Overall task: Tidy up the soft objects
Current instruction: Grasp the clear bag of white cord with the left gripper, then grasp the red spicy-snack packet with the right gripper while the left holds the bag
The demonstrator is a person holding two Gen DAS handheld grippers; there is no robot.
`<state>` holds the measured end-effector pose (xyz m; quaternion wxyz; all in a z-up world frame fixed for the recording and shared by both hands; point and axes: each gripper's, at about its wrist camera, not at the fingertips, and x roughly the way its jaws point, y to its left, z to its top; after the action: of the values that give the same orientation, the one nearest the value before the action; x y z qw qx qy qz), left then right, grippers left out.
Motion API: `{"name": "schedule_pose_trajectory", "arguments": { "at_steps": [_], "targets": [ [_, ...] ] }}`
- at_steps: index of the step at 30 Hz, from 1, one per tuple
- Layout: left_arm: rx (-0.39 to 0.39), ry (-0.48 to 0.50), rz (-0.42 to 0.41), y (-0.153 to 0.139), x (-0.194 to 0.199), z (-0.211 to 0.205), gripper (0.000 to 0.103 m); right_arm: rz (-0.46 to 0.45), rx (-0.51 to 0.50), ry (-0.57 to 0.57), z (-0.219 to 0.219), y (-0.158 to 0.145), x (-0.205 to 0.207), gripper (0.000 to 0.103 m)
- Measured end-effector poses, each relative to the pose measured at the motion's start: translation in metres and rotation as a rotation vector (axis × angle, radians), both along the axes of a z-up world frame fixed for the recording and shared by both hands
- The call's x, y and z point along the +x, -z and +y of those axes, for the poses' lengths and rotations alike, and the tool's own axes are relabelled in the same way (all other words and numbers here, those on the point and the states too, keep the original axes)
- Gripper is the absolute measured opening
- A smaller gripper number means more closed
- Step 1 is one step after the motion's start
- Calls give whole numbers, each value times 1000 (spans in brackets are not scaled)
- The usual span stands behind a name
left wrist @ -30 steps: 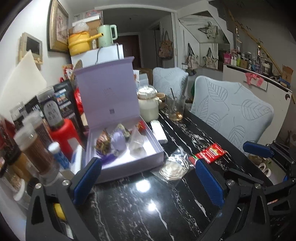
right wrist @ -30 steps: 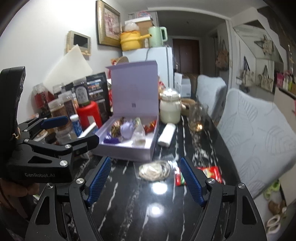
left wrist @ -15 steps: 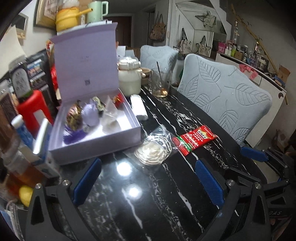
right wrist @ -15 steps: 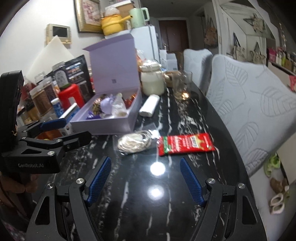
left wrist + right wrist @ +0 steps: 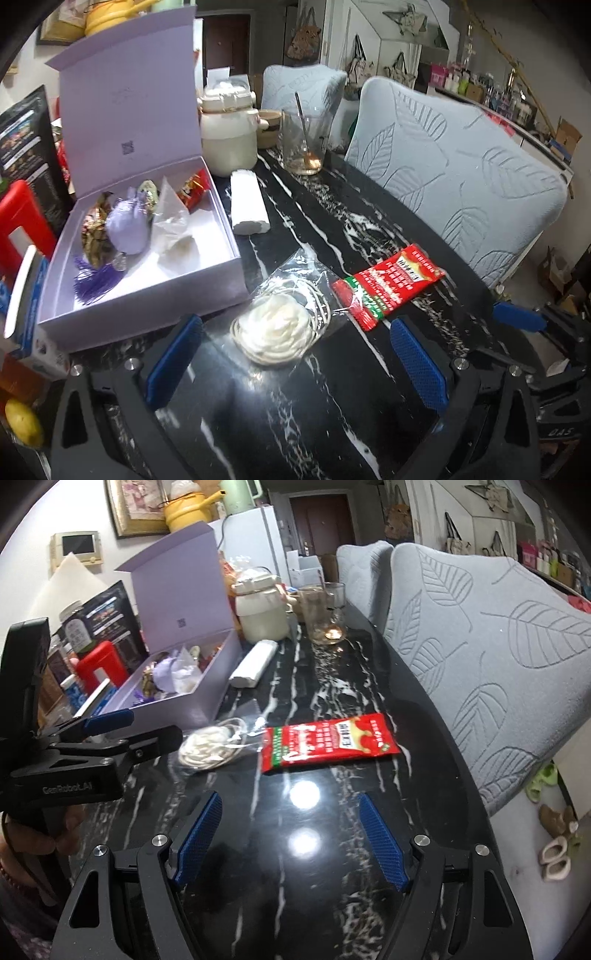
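A clear bag with a coiled white cord point(image 5: 277, 328) point(image 5: 208, 747) lies on the black marble table, just in front of the open lilac box point(image 5: 147, 295) point(image 5: 192, 709). To its right lies a red sachet point(image 5: 388, 284) point(image 5: 328, 744). The box holds a purple pouch point(image 5: 127, 225), a clear pouch and wrapped sweets. My left gripper point(image 5: 295, 332) hovers open, its blue fingertips at either side of the bag's near edge without touching it. My right gripper point(image 5: 290, 805) is open over bare table, short of the sachet, with nothing between its fingers.
A white roll point(image 5: 247, 203) lies beside the box. Behind it stand a cream jar point(image 5: 229, 136) and a glass with a spoon point(image 5: 306, 144). Grey leaf-pattern chairs point(image 5: 461, 177) line the table's right edge. Bottles and a red container point(image 5: 22, 221) crowd the left side.
Both grippers have come down and forward toward the table, so the bag and the sachet now sit closer to the fingertips. The jaws stay as wide as before.
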<state>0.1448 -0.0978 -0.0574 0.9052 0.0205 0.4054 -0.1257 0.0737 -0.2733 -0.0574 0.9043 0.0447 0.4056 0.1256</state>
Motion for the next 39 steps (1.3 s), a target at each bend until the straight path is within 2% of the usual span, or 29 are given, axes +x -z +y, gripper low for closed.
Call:
{"name": "schedule_pose_trajectory", "arguments": {
  "at_steps": [4,10,15,22,26,32,36,39],
  "targets": [
    [19,0,31,15,15,-6,103,21,-19,15,-6,6,12,77],
    [4,20,87,32,31,-9,103,48,-31,29,-11,13,28,77],
    [44,39,127,47,45,-12,103,66,-25,35,-15,17,37,77],
    [94,43,142,61,52,-13,103,77,-26,38,-19,20,45,77],
    [83,46,144,65,56,-11,103,84,-24,39,-21,22,49,77],
    [80,71,100,60,54,-16,82,102,-17,37,-21,27,56,77],
    [75,85,93,57,49,-17,63,115,-12,37,-23,30,61,77],
    [59,79,109,56,44,-14,63,129,-3,41,-23,33,68,77]
  ]
}}
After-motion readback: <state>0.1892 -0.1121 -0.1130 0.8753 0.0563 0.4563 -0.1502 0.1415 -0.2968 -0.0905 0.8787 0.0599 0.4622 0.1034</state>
